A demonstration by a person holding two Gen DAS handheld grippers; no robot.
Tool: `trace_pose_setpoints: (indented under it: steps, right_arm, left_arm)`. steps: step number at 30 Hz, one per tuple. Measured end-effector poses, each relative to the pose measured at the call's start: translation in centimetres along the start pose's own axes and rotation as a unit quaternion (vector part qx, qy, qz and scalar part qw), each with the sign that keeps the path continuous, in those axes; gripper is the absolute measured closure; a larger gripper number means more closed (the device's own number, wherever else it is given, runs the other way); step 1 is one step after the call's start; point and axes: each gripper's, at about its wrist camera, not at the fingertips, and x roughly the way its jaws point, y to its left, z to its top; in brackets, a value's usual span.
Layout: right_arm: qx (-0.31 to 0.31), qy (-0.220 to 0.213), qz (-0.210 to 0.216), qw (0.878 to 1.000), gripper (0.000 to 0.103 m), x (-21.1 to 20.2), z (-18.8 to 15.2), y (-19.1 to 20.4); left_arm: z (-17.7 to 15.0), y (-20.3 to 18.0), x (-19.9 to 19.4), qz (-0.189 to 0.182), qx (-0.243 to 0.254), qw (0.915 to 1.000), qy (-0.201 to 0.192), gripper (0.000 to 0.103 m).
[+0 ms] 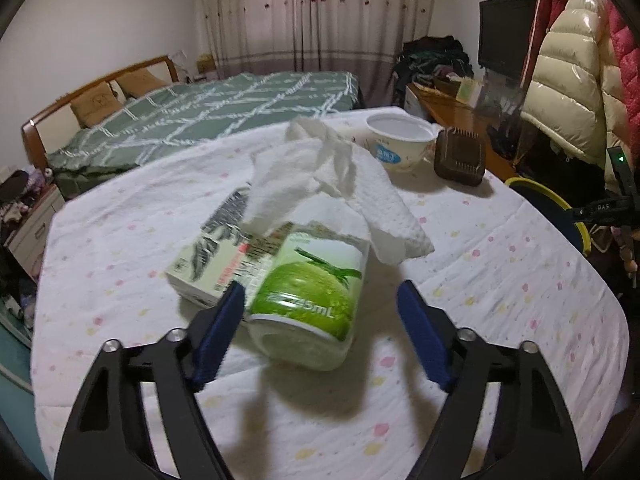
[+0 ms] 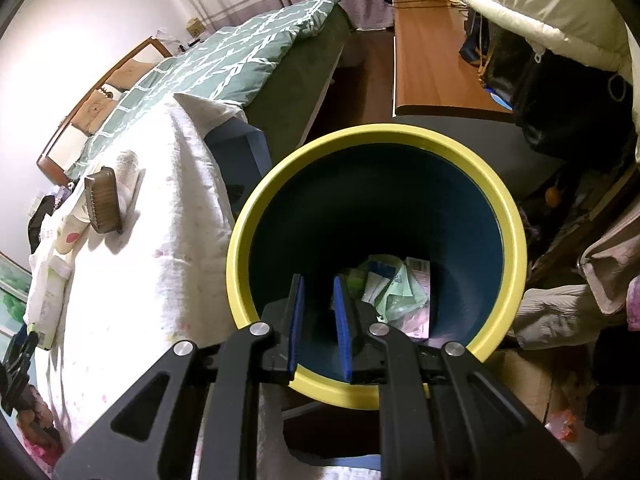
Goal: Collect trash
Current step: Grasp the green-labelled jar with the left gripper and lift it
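Left wrist view: left gripper point(image 1: 320, 306) is half open around a green-labelled bottle point(image 1: 308, 304) lying at six o'clock on the cloth-covered desk point(image 1: 500, 280), not yet gripping. Carton point(image 1: 216, 264), tissue point(image 1: 336, 192) and cup point(image 1: 400, 140) remain. Right gripper point(image 2: 319, 322), nearly closed and empty, hangs over the bin point(image 2: 516, 240), which holds wrappers. The desk edge nearby is clear.

One bottle point(image 1: 308, 296), one carton point(image 1: 224, 264), one tissue point(image 1: 340, 184), one bowl point(image 1: 400, 140), one bin point(image 2: 516, 240).
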Motion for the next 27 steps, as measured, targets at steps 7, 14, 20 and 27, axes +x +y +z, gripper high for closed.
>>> trace_pose_setpoints:
  steps: [7,14,20,27]
  right_arm:
    - [0.002,0.005,0.004,1.0,0.088,0.2,-0.3,-0.4]
    - [0.001,0.012,0.01,1.0,0.088,0.8,-0.8,-0.1]
    - [-0.001,0.008,0.012,1.0,0.088,0.3,-0.9,0.0]
    - [-0.006,0.002,0.016,1.0,0.088,-0.6,-1.1,0.3]
  left_arm:
    - [0.0,-1.0,1.4,-0.009,0.0,0.9997,0.021,0.045]
    - [0.3,-0.7,2.6,-0.006,-0.024,0.9989,0.039,0.049]
    - [0.2,-1.2,0.0,0.002,-0.009,0.9999,0.01,0.05]
    - [1.3,-2.4,-5.1,0.029,0.036,0.9979,-0.046,0.052]
